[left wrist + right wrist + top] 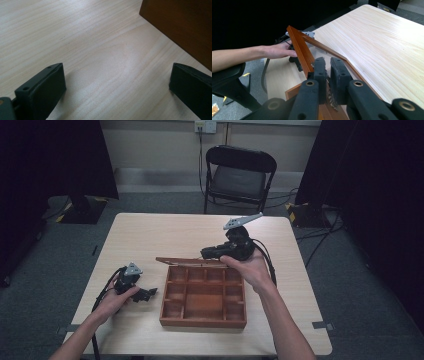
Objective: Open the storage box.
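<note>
Spreading under both tongs is the table [150,235]. Just right of the left tongs [148,293], which gape open on bare wood, sits the wooden box [204,320]. Its raised lid [299,48] is pinched at the edge by the closed right tongs [327,65].

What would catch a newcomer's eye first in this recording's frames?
The wooden compartment box at the middle of the pale table stands out first, with its glazed lid raised at the far edge. The right gripper is shut on that lid's frame, seen close up in the right gripper view. The left gripper rests open on the table just left of the box.
</note>
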A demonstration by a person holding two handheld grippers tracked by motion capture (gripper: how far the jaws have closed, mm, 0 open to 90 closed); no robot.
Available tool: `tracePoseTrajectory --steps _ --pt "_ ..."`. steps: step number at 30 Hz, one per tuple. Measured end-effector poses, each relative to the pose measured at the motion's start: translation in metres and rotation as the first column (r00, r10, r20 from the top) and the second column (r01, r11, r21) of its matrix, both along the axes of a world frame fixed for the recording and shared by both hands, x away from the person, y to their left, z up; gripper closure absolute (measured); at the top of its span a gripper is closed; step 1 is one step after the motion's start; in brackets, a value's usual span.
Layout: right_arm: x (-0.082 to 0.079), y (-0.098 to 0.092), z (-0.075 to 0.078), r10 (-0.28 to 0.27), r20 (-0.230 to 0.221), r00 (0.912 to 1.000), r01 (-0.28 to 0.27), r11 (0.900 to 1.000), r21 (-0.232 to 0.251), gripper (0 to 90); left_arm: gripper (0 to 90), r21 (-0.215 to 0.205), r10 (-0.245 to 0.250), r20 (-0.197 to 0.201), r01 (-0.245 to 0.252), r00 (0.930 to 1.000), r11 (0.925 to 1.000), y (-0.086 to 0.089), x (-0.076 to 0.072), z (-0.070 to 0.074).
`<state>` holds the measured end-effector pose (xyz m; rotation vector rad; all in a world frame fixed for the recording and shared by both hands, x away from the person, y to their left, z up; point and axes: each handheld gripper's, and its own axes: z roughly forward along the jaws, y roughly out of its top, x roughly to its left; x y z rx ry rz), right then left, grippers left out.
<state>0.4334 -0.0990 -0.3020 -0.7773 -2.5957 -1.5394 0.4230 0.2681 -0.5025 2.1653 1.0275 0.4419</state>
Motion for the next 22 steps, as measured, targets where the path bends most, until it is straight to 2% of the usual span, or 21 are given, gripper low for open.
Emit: tracePoseTrajectory --steps 22 --pt "0.0000 0.0000 0.0003 0.000 0.004 1.0000 0.000 1.000 -0.002 83.6 0.0 0.000 0.000 0.000 0.000 1.0000 1.0000 0.0000 -0.0001 0.0000"
